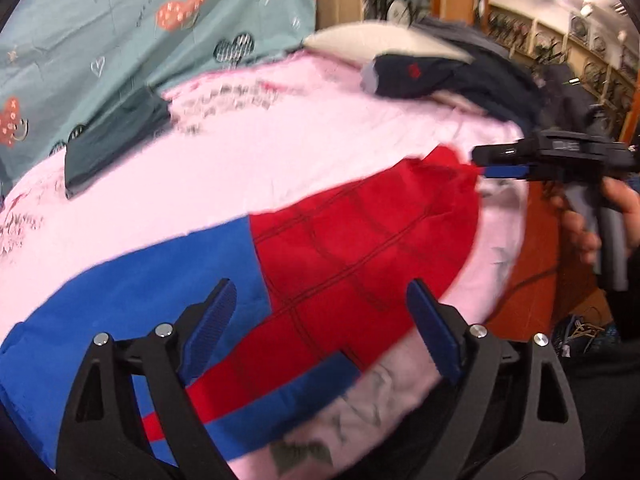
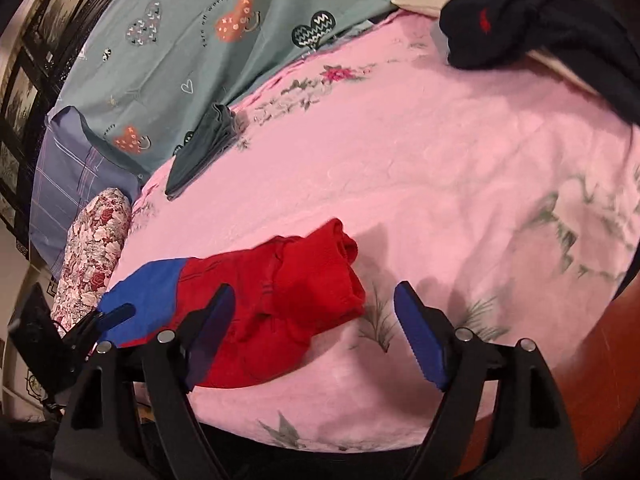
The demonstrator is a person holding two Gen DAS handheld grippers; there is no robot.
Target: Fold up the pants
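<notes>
Both jaws spread w/ nothing held, left gripper (image 1: pixel 320 328) & right gripper (image 2: pixel 316 328) over the pants (image 2: pixel 256 304), prob half folded, final tidy left imo.

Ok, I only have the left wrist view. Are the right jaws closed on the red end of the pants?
Observer: No. The right gripper is wide open and grips nothing.
Operator: How does that red end lie?
Observer: The pants are bunched there, with the red cloth folded over on itself in a thick lump.
Operator: What's past the blue end?
Observer: A floral bolster lies along the bed's edge, with a plaid pillow behind it.
</notes>
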